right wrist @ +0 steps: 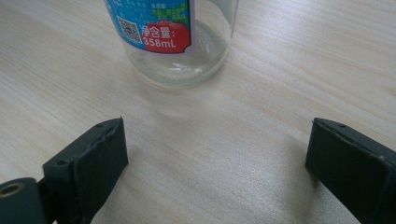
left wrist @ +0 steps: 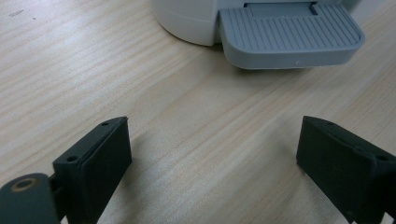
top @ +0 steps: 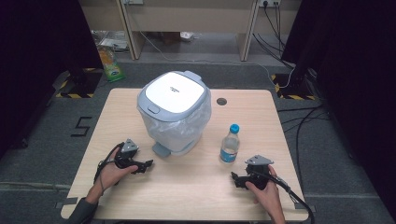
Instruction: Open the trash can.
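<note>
Left gripper [top: 148,164]: a hand is holding it low over the near left part of the table, jaws standing wide apart with nothing between them. In the left gripper view [left wrist: 212,140] bare wood is showing between the two black jaws.
Left gripper aim: it is pointing toward the grey foot pedal [left wrist: 290,33] of the bin, which is lying just ahead of the jaws and not touching them.
Right gripper [top: 233,178]: the other hand is holding it over the near right part of the table, jaws also spread wide and gripping nothing. In the right gripper view [right wrist: 217,142] only table surface is lying between the jaws.
Right gripper aim: it is facing the base of the water bottle [right wrist: 180,42], which is standing a little beyond the jaw tips, apart from them.
Water bottle [top: 229,143]: it is standing upright on the table, clear plastic with a blue cap and a blue and red label, to the right of the bin and just far of the right gripper.
Bin [top: 173,111]: a white and grey pedal bin is sitting at the middle of the table, lid closed, a clear bag folded over its rim, pedal [top: 161,150] facing the near side.
Table [top: 196,186]: light wood, with a small round hole near its far edge.
Beyond the table: grey floor, trailing cables and wooden furniture are lying at the far side.
</note>
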A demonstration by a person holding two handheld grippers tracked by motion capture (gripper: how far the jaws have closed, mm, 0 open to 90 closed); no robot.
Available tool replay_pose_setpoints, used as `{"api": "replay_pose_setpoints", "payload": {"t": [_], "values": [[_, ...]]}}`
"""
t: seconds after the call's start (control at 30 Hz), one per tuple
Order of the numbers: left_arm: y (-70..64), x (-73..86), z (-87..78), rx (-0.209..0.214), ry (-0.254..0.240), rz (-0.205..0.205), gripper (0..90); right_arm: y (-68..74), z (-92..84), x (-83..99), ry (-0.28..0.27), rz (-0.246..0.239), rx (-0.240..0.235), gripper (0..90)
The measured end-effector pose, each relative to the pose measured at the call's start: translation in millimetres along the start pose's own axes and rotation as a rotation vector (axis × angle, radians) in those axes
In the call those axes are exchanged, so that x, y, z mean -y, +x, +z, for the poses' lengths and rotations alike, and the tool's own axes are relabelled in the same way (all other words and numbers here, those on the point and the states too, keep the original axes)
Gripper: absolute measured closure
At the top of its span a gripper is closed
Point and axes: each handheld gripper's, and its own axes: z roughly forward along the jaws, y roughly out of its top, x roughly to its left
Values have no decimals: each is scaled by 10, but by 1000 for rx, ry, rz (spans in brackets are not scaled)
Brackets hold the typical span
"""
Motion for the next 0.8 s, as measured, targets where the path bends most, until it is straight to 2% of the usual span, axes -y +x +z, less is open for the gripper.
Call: {"api": "replay_pose_setpoints", "payload": {"t": [0.03,0.1,0.2,0.23,0.3,0.37,0.4,0.43,0.47,0.57,0.6,0.7,0.8], "values": [[0,0,0,0,1,0,90,3,-4,1,-4,2,3,93],[0,0,0,0,0,0,90,17,-26,9,-26,6,3,204],[2,-1,1,1,-1,-3,92,61,-79,9,-37,-21,46,163],[2,-4,3,0,-3,-9,94,92,-110,5,-47,-12,61,163],[3,-2,0,0,-9,-11,102,159,-190,-15,-77,-2,55,165],[8,0,-12,21,-17,-4,147,253,-269,-42,-112,7,38,170],[11,-1,-13,40,-24,-12,150,309,-303,-57,-123,-6,39,171],[11,-1,-13,40,-24,-12,153,309,-303,-57,-123,-6,39,171],[13,-8,-14,75,-34,-24,157,436,-359,-94,-127,-37,33,171],[-4,-32,-39,67,-40,-9,162,631,-394,-174,-134,-70,3,166],[-37,-75,-98,84,-58,3,164,699,-392,-203,-146,-73,-20,166],[-85,-144,-168,119,-88,1,163,898,-344,-282,-171,-72,-102,167],[-141,-201,-175,153,-114,-4,163,1074,-238,-380,-184,-106,-128,172]]}}
